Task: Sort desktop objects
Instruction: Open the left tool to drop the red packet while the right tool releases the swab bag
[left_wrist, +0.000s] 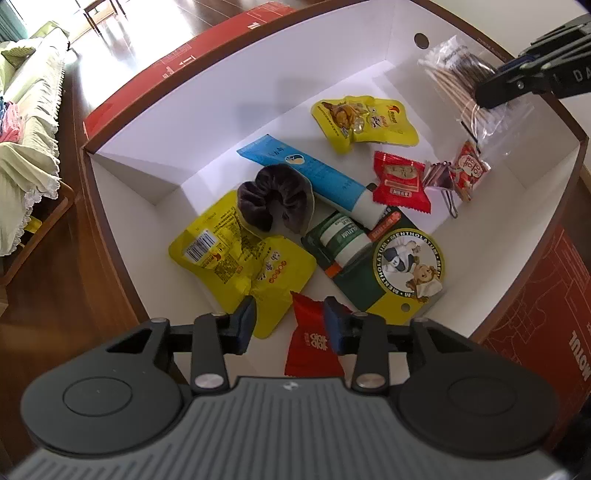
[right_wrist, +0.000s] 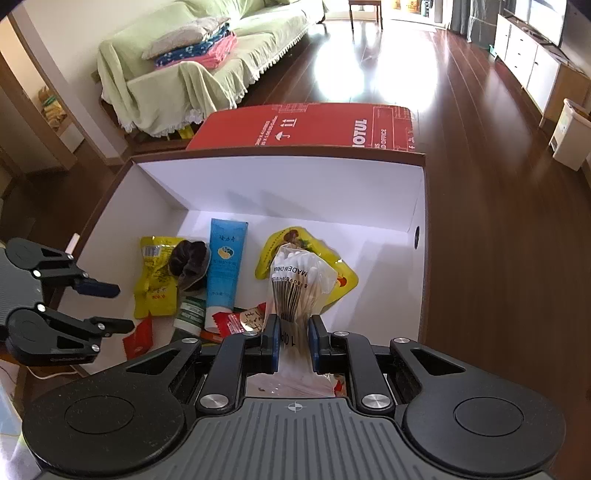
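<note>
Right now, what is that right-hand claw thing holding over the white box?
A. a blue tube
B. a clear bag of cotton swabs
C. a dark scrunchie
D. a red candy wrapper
B: the right gripper is shut on the bag of cotton swabs, held above the box.

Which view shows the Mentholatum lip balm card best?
The left wrist view: the Mentholatum lip balm card lies face up, logo readable. The right wrist view shows only its green tube; the card is mostly hidden behind the right gripper.
</note>
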